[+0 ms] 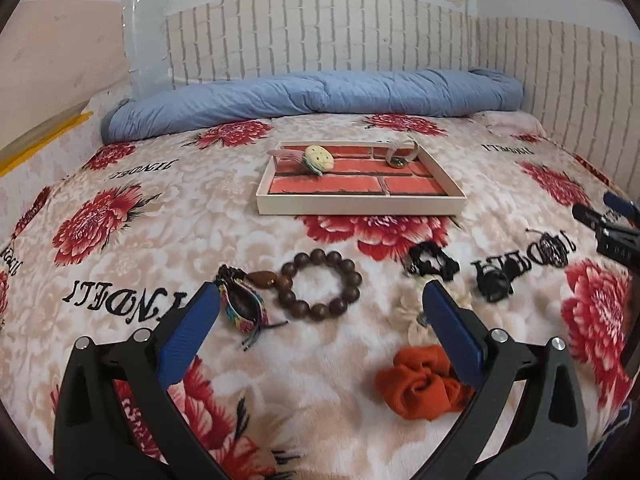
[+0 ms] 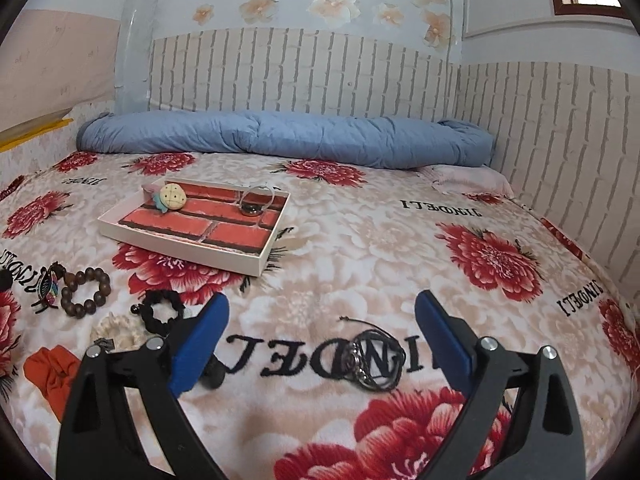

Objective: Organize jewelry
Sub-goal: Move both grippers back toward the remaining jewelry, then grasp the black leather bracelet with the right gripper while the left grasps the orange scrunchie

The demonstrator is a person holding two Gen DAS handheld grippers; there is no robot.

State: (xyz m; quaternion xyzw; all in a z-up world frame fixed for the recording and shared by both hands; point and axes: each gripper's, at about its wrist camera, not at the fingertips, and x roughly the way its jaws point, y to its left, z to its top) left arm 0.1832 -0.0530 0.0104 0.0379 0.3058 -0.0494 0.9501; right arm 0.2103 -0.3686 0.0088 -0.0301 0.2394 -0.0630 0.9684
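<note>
Left gripper point(image 1: 320, 304) jaws apart, empty, over the bed point(image 1: 168, 240): wooden bead bracelet point(image 1: 320, 289) just ahead between the fingers, orange scrunchie point(image 1: 420, 384) by the right finger, tray point(image 1: 360, 180) farther ahead holding a pineapple charm point(image 1: 319, 158). Right gripper point(image 2: 322, 312) also spread and empty; only its view shows the black cord necklace point(image 2: 374, 362) clearly, lying between its fingers. There the tray point(image 2: 192, 248) sits ahead-left, bracelet point(image 2: 85, 293) far left.
</note>
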